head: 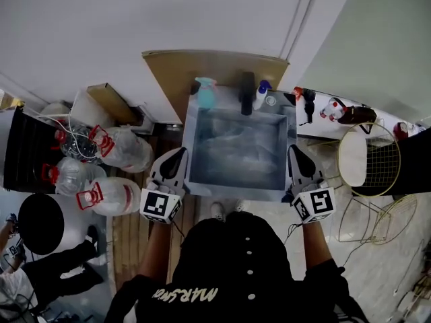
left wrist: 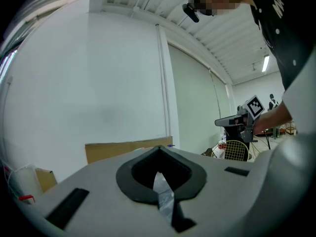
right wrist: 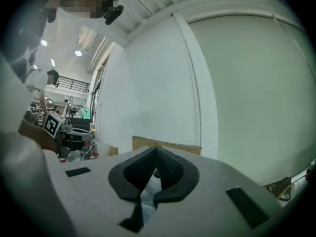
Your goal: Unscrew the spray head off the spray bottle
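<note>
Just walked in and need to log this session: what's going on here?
A person stands at a grey table with a gripper in each hand. The left gripper and the right gripper hover at the table's near corners, both with fingers shut and nothing between them. The teal spray bottle stands at the far edge with its head on, untouched, next to a black bottle. The unscrewing has not started.

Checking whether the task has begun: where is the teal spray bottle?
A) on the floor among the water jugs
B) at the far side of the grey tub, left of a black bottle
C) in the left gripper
B: the spray bottle stands at the far side of the tub, just left of the black bottle.
</note>
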Demonstrator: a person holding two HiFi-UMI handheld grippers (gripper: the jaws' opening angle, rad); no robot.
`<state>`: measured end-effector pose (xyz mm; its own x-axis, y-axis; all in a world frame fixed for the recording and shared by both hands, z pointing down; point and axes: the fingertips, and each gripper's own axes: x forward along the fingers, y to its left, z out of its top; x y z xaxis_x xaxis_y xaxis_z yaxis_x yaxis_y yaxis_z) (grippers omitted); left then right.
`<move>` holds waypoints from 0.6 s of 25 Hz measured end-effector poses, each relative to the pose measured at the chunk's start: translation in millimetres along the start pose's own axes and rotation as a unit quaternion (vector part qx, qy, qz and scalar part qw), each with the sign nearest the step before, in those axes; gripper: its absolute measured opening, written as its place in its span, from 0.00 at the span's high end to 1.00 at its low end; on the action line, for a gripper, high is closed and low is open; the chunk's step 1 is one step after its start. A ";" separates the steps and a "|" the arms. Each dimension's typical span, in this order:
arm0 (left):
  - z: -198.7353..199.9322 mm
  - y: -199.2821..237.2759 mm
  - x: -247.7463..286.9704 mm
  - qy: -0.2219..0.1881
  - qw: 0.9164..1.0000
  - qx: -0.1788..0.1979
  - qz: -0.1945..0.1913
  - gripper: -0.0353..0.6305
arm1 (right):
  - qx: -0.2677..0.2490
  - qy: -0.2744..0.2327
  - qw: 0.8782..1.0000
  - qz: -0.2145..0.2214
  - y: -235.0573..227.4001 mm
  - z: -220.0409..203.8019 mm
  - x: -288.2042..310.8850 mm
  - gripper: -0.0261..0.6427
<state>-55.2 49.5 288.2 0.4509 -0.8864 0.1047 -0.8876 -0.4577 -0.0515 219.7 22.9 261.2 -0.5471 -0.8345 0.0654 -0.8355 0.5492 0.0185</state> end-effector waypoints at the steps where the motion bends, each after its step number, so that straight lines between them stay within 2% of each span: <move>1: 0.4 1.9 6.9 0.001 1.000 -0.002 0.005 0.91 | -0.003 0.001 1.000 0.009 -4.6 0.1 6.1 0.94; 4: 7.4 3.5 27.8 -0.009 1.000 -0.015 0.010 0.91 | -0.002 0.003 0.999 0.036 -22.4 -0.1 24.3 0.94; 6: 10.7 0.9 40.0 -0.008 1.000 -0.008 0.002 0.91 | -0.001 0.005 0.999 0.051 -32.8 -2.0 36.5 0.94; 10: 2.4 1.7 56.4 0.024 1.000 0.018 -0.005 0.91 | -0.002 0.022 0.996 0.082 -40.0 -7.1 64.0 0.94; 15: -16.9 16.4 80.3 0.052 0.998 0.019 -0.024 0.91 | -0.020 0.036 0.991 0.129 -31.1 -13.1 102.4 0.94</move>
<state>-35.2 -28.0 312.6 0.4783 -0.8526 0.2105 -0.8605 -0.5029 -0.0820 190.3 -79.0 280.3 -0.7363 -0.6612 0.1440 -0.6645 0.7467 0.0309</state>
